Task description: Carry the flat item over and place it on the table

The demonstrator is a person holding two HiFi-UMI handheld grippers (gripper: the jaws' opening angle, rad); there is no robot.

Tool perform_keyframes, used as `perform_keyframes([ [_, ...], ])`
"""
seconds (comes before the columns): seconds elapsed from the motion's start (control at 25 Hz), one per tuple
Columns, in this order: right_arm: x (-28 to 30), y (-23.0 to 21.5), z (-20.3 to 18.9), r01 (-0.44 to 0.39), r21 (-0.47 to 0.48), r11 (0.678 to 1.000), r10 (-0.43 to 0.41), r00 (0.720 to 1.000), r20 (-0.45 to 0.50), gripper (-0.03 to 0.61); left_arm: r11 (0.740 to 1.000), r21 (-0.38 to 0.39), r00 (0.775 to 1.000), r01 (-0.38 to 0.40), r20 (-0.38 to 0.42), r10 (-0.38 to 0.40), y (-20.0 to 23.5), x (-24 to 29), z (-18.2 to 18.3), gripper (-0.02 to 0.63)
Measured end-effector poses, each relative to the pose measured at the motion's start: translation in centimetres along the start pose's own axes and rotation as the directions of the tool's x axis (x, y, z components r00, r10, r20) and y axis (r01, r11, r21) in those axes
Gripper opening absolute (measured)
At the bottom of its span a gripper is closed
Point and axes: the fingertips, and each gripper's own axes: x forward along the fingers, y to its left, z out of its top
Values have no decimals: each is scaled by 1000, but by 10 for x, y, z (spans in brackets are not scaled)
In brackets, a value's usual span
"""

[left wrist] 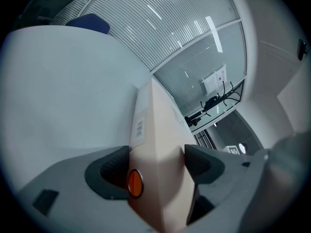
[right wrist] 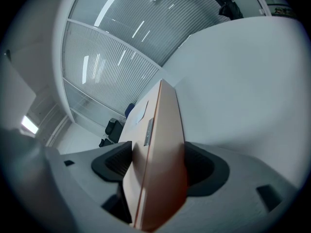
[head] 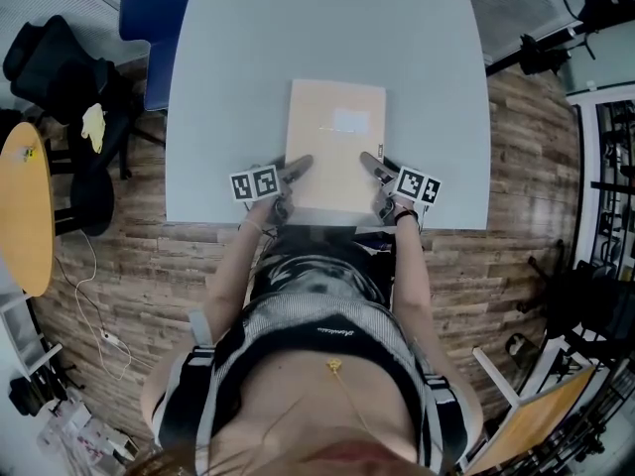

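A flat box point(head: 335, 142), pale tan cardboard, lies lengthwise over the grey bench point(head: 228, 117). Its near short edge sits close to the bench's 6 o'clock edge, just in front of the person. A white label point(head: 352, 120) shows on its top face toward 1 o'clock. The head view does not settle whether the near end rests on the bench or is held a little above it.

The left hand-held gripper point(head: 297, 165) is clenched on the box's 7 o'clock corner, and its marker cube point(head: 254, 182) sits at the outer side. In the left gripper view both dark pads press against the cardboard on either side of the corner point(left wrist: 156, 161). An orange round sticker point(left wrist: 134, 183) shows on the box's thin side by the left pad, and a barcode strip point(left wrist: 140, 127) lies farther along that side. The bench point(left wrist: 58, 91) spreads pale behind it.

The right hand-held gripper point(head: 374, 166) grasps the 5 o'clock corner in the same way, with its own marker cube point(head: 418, 185) at the outer side. In the right gripper view the jaws pinch the box's edge point(right wrist: 158, 161), and the cardboard fills the gap between the pads. The bench point(right wrist: 243, 91) lies at 3 o'clock.

Around the bench, a blue chair point(head: 154, 18) stands at its 11 o'clock corner. A black chair point(head: 60, 77) stands at 9 o'clock on the wooden floor point(head: 149, 266), and a yellow round table point(head: 25, 206) lies farther out at 8 o'clock.
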Motion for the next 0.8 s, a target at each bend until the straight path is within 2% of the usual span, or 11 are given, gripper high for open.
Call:
perform_keyframes([
  [0.8,1,1,0,-3,2,1000,3,1000,4,324,1000,4,1000,4,-3,-4,0,0,1,353],
])
